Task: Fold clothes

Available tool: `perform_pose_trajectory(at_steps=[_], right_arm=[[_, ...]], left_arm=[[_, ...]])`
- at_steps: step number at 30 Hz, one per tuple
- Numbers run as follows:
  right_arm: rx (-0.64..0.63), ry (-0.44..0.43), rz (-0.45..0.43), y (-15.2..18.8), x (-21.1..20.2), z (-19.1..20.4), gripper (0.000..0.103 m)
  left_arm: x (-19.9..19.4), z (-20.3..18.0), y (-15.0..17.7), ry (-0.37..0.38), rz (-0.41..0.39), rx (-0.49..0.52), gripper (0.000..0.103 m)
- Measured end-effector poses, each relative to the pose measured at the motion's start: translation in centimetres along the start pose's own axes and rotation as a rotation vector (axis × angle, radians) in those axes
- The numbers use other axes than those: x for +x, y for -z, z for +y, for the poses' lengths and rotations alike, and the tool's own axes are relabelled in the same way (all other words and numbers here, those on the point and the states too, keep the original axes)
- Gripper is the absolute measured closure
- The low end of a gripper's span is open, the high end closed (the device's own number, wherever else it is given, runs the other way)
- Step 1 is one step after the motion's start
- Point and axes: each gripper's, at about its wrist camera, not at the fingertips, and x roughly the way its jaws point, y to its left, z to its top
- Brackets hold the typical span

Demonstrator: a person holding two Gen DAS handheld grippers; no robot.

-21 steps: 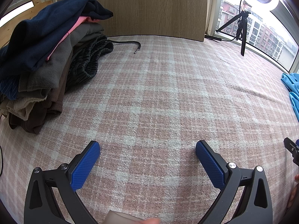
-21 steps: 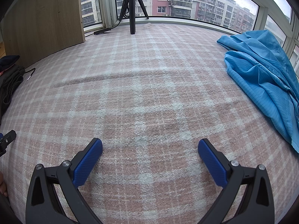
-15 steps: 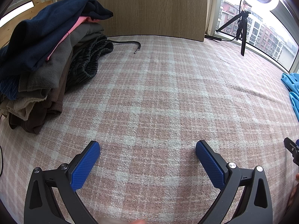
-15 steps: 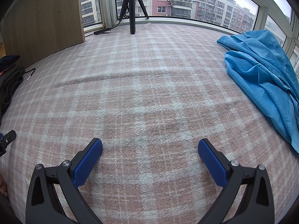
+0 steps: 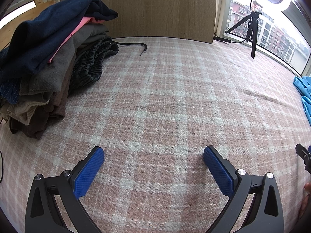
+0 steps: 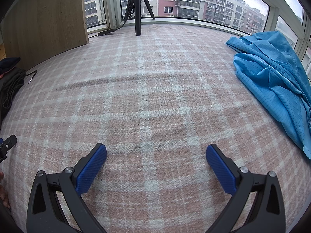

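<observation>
A crumpled light blue garment (image 6: 276, 85) lies at the right side of the pink plaid bed cover (image 6: 155, 97); its edge shows in the left wrist view (image 5: 305, 95). A stack of folded clothes (image 5: 42, 73), navy on top, sits at the left. My left gripper (image 5: 153, 167) is open and empty, low over the cover. My right gripper (image 6: 156, 163) is open and empty, to the left of the blue garment and apart from it.
A wooden board (image 5: 140, 7) stands at the back. A black tripod (image 6: 137, 9) stands by the window sill, also in the left wrist view (image 5: 252, 29). A black cable (image 5: 134, 45) lies next to the stack. Windows run along the back and right.
A pale blurred shape at the bottom edge of the left wrist view has gone. Both grippers stay still and open.
</observation>
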Motion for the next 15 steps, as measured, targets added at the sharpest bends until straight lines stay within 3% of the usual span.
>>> perform_pose_trajectory(at_steps=[7, 13, 15], right_arm=[[-0.008, -0.006, 0.023, -0.3, 0.1, 0.0, 0.0], [0.008, -0.015, 0.129, -0.5, -0.2, 0.2, 0.0], [-0.001, -0.025, 0.142, -0.4, -0.9, 0.4, 0.0]], left_arm=[[0.3, -0.1, -0.3, 0.007, 0.013, 0.01, 0.0], [0.6, 0.2, -1.6, 0.033, 0.148, 0.027, 0.002], [-0.5, 0.5, -2.1, 0.051, 0.128, 0.025, 0.006]])
